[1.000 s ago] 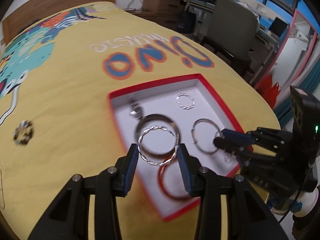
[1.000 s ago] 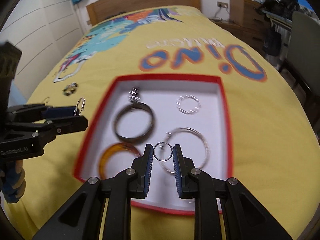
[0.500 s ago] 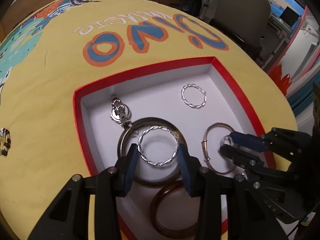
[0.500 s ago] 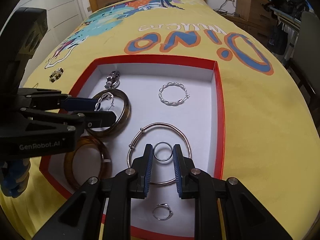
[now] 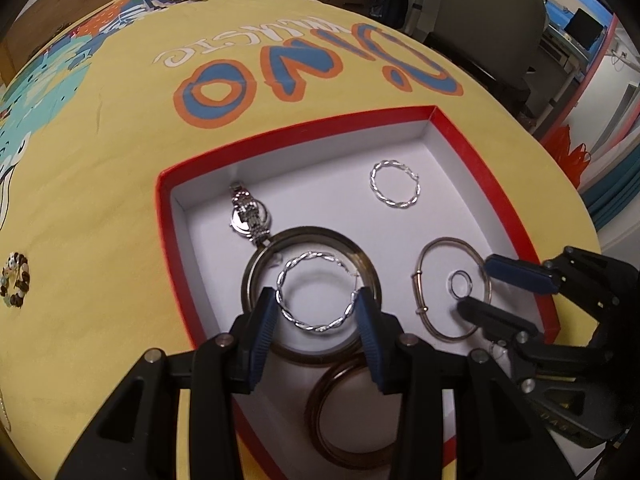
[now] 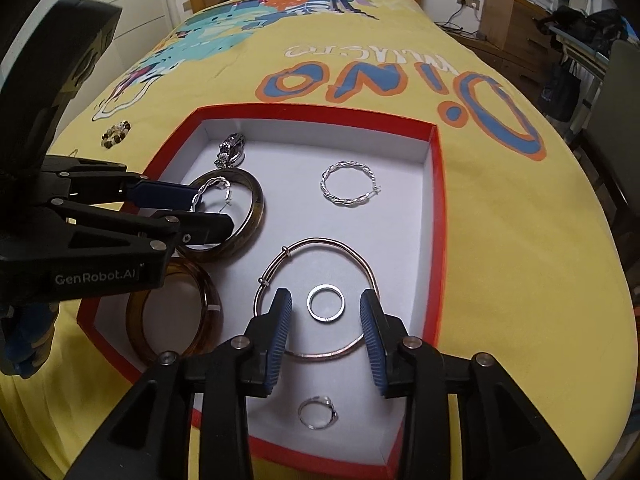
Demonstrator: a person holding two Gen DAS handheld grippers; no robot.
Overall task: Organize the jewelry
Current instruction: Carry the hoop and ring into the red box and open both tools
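A red box [image 5: 280, 132] with a white inside lies on the yellow bedspread. In the left wrist view my left gripper [image 5: 316, 300] is shut on a twisted silver hoop [image 5: 320, 328], held just above the dark bangle [image 5: 248, 276] in the box. In the right wrist view the jaws of my right gripper [image 6: 325, 300] are opening. A small plain silver ring [image 6: 309, 304] lies between them on the box floor, clear of both pads. It rests inside the thin metal bangle [image 6: 320, 242]. The left gripper [image 6: 214, 208] reaches in from the left.
The box also holds a second twisted hoop [image 6: 348, 186], an amber bangle [image 6: 176, 312], a watch [image 5: 248, 216] and a small stone ring [image 6: 316, 412]. A bead bracelet [image 5: 16, 280] lies on the bedspread left of the box. An office chair [image 5: 492, 12] stands beyond the bed.
The left gripper has come forward and down over the box with the hoop. The right gripper's jaws have spread and the small ring now lies on the box floor.
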